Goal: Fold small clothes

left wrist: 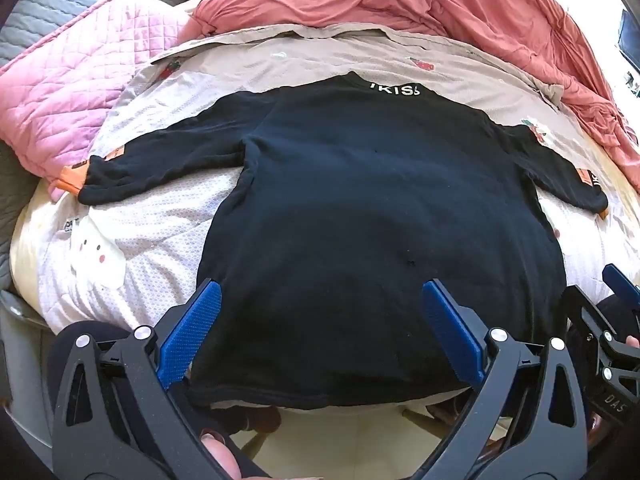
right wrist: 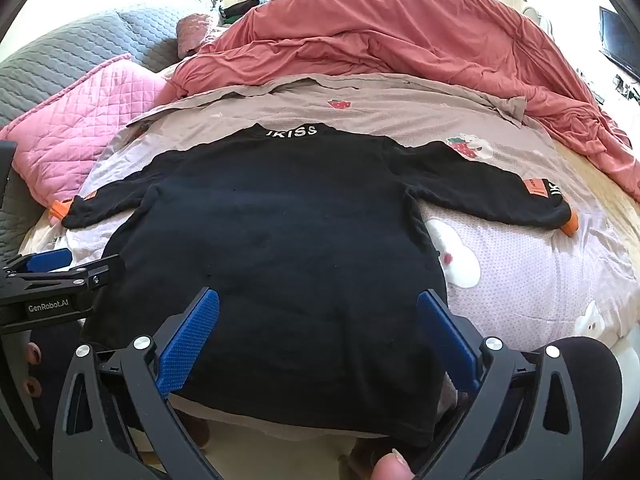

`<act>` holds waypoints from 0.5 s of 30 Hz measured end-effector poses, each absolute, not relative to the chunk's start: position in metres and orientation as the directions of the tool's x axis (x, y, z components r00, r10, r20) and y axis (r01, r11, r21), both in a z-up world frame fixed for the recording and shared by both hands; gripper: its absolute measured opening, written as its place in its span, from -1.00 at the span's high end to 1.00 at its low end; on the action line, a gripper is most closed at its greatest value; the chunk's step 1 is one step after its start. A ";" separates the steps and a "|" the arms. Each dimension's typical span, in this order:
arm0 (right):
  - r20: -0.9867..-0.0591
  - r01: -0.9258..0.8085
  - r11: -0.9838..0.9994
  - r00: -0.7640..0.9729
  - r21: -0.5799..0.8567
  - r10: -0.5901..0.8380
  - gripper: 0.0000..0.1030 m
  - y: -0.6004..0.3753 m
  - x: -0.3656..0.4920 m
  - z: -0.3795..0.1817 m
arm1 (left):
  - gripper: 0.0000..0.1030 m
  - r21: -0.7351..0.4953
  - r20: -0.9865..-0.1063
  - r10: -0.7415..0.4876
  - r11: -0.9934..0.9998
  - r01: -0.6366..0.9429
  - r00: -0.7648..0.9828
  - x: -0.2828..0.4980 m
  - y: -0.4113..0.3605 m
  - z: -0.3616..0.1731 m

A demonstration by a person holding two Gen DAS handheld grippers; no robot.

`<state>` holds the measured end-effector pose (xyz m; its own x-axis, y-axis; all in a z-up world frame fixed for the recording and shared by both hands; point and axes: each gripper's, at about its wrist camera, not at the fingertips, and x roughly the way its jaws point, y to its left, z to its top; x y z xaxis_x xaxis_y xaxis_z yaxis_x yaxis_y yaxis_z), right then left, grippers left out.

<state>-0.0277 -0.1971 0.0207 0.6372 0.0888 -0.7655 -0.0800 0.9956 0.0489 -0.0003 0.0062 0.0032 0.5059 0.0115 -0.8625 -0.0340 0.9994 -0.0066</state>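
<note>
A small black long-sleeved shirt (left wrist: 360, 208) lies spread flat, back up, on the bed, with white "IKISS" lettering at the collar and orange cuffs; it also shows in the right wrist view (right wrist: 280, 240). Both sleeves are stretched out sideways. My left gripper (left wrist: 320, 296) is open, hovering over the left part of the hem and holding nothing. My right gripper (right wrist: 318, 308) is open over the right part of the hem, also empty. The right gripper shows at the right edge of the left wrist view (left wrist: 616, 320), and the left gripper at the left edge of the right wrist view (right wrist: 52, 276).
The bed sheet (right wrist: 540, 280) is pale with strawberry and bunny prints. A bunched coral duvet (right wrist: 400, 40) lies behind the shirt, a pink quilted pillow (right wrist: 80, 120) and a grey quilt (right wrist: 60, 52) at left. The bed's front edge is just below the hem.
</note>
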 end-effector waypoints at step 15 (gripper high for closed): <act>-0.766 -0.073 0.996 0.637 0.055 0.089 -0.92 -0.203 -0.029 0.021 | -0.83 -0.011 -0.863 0.009 0.999 -0.037 0.506 -0.001 0.006 0.005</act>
<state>-0.0288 -0.2025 0.0214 0.6372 0.0886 -0.7656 -0.0729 0.9958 0.0546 -0.0008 0.0057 0.0052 0.5056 0.0092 -0.8627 -0.0370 0.9993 -0.0111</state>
